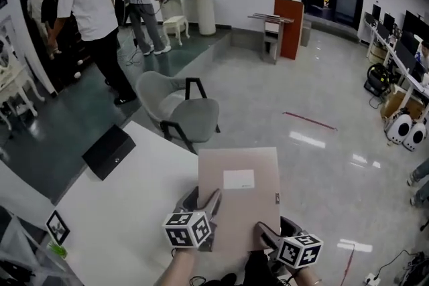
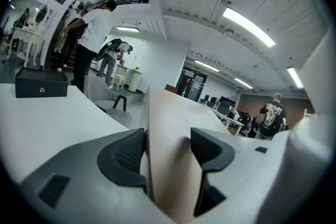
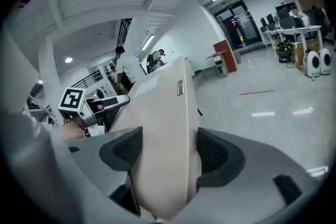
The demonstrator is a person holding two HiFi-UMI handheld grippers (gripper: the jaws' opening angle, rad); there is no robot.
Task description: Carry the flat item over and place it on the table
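The left tongs [image 1: 209, 203] and right tongs [image 1: 267, 235] each pinch the near edge of the flat folder [image 1: 239, 191], held over the table's [image 1: 127, 211] right side. I think this is the carrying step. Next, lower it flat onto the table, then let go.

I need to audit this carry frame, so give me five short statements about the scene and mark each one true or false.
1. The left gripper and the right gripper both hold the flat item by its near edge. True.
2. The right gripper's jaws are open and empty. False: they are shut on the flat item.
3. A black box sits on the white table, to the left of the flat item. True.
4. Someone is sitting in the grey chair. False: nobody sits in it.
5. The flat item has a white label on its upper face. True.
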